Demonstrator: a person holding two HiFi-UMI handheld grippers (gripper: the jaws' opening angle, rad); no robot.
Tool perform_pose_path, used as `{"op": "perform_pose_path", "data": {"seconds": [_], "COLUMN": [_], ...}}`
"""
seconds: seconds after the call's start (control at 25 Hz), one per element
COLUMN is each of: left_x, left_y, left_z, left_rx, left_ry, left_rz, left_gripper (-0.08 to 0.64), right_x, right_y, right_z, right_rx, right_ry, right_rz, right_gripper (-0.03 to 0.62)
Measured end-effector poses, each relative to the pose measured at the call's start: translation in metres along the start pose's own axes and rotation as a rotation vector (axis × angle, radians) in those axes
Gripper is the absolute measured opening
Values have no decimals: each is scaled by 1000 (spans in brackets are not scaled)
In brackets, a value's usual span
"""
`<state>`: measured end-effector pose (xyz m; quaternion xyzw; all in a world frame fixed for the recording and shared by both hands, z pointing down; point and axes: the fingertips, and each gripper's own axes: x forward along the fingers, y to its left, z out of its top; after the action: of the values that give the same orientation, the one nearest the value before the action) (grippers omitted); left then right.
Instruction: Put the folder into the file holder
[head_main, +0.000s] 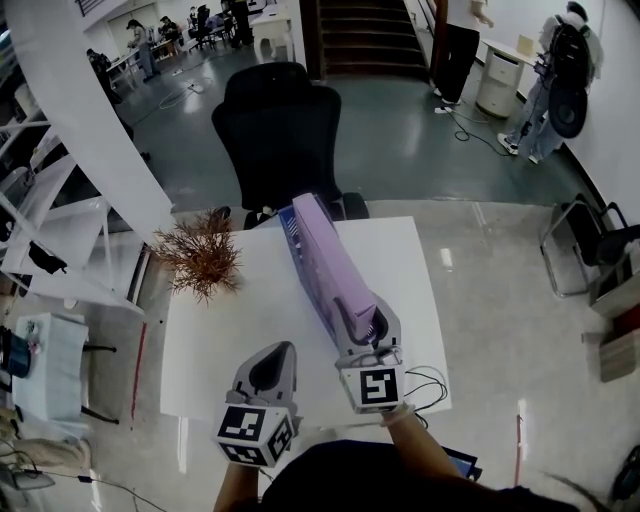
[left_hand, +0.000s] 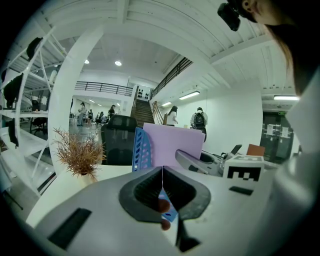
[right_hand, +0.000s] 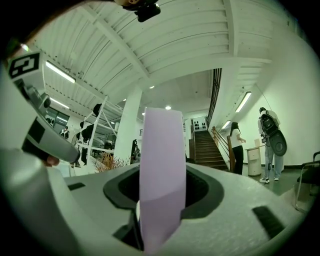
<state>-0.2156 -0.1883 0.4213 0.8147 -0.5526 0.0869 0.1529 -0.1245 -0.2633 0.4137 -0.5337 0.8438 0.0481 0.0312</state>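
A purple folder (head_main: 330, 265) stands on edge on the white table (head_main: 220, 340), its far end in a blue slotted file holder (head_main: 291, 232). My right gripper (head_main: 362, 322) is shut on the folder's near end. In the right gripper view the folder (right_hand: 162, 160) fills the gap between the jaws of the right gripper (right_hand: 162, 195). My left gripper (head_main: 276, 366) hovers just left of it, shut with nothing held. In the left gripper view the left gripper (left_hand: 162, 176) points at the file holder (left_hand: 141, 149) and the folder (left_hand: 175, 145).
A dried plant in a small pot (head_main: 200, 258) stands at the table's far left. A black office chair (head_main: 280, 130) is behind the table. A cable (head_main: 430, 385) lies at the near right corner. White shelving (head_main: 50, 240) is to the left.
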Motion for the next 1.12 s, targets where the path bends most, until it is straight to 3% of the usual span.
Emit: {"op": "perform_pose_path", "data": {"seconds": [1.12], "left_x": [-41], "left_y": [-31], "left_z": [-5], "left_rx": [23], "left_ry": [-47], "left_rz": [-58], "left_gripper": [6], "right_x": [-59], "right_y": [5], "right_z": [25], "right_rx": [-41], "right_ry": [-9], "right_rz": [-39], "right_gripper": [175]}}
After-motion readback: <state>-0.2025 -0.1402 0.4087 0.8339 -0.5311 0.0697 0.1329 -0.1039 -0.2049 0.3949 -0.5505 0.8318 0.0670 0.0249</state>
